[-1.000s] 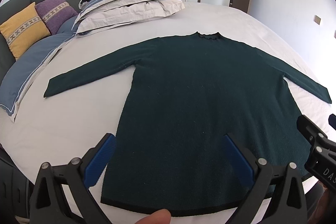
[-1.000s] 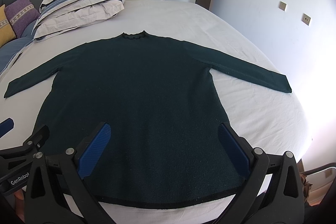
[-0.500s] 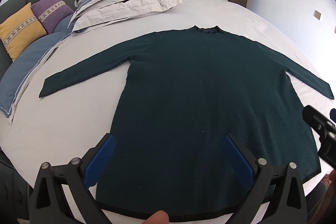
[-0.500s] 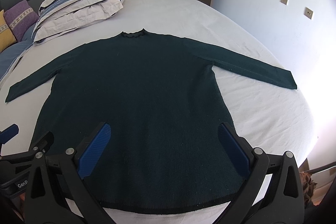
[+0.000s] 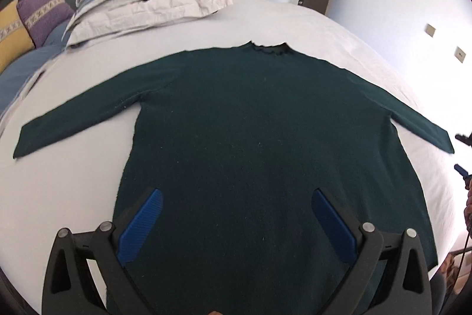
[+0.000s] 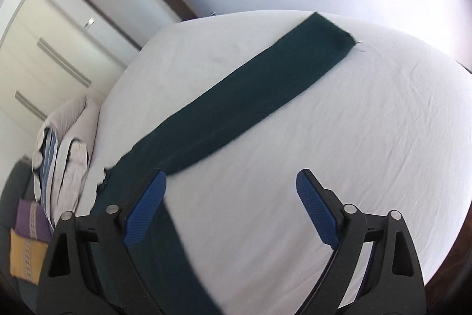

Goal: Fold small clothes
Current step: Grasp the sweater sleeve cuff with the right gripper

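Observation:
A dark green long-sleeved sweater (image 5: 259, 138) lies flat on the white bed sheet (image 5: 73, 197), collar at the far side, both sleeves spread out. My left gripper (image 5: 236, 198) is open and empty, above the sweater's lower body. My right gripper (image 6: 231, 179) is open and empty, tilted, above the sheet beside the sweater's right sleeve (image 6: 250, 102). Its left finger (image 6: 146, 207) is over the sweater's side edge. The right gripper's tip shows at the right edge of the left wrist view (image 5: 463, 155).
A folded grey and blue duvet (image 5: 150, 5) lies at the far left of the bed. Purple (image 5: 44, 11) and yellow (image 5: 11, 31) cushions lean on a grey headboard. Wardrobe doors and a door stand behind. The bed's right edge (image 6: 460, 197) is close.
The right gripper has swung to the right and tilted, from over the sweater's hem to beside the right sleeve. The left gripper has moved forward and right over the sweater's body.

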A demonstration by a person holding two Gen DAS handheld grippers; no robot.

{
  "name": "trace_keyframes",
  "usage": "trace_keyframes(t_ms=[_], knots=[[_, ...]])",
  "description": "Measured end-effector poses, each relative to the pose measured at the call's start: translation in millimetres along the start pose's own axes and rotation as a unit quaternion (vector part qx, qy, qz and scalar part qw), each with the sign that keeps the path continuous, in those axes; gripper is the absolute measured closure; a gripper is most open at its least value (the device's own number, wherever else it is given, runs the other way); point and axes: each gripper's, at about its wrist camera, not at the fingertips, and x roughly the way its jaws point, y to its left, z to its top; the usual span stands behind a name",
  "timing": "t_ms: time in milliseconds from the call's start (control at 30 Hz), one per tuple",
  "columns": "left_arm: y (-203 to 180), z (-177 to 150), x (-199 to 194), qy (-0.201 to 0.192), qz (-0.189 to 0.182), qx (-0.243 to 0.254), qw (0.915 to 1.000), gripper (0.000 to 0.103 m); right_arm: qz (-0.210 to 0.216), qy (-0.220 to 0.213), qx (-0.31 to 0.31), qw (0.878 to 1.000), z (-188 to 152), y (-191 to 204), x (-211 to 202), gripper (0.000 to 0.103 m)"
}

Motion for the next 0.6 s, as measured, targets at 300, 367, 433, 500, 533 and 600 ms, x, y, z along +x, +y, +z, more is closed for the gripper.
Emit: trace_keyframes(t_ms=[300,367,433,500,533,600], knots=[[-5.1,26.7,51.3,0.048,-0.136,-0.07,0.987,0.0,-0.009,-0.028,0.115,0.993,93.9,-84.8,66.1,0.042],[-13.5,31.9,59.2,0.052,-0.151,-0.069,0.9848,0.0,-0.01,-0.026,0.101,0.995,107.0,-82.2,82.5,0.051],[-20.4,37.0,67.1,0.056,-0.166,-0.07,0.9821,0.003,-0.01,-0.021,0.102,0.995,118.1,-85.2,97.1,0.064],[-25.3,41.3,73.9,0.062,-0.181,-0.069,0.9791,0.01,-0.016,-0.016,0.09,0.996,125.3,-83.4,107.5,0.08],[-26.8,42.7,75.8,0.065,-0.187,-0.068,0.9778,0.014,-0.023,-0.017,0.077,0.997,128.1,-80.8,110.1,0.084],[-29.0,46.8,78.1,0.065,-0.198,-0.065,0.9758,0.019,-0.03,-0.023,0.047,0.998,136.0,-69.1,112.2,0.095]])
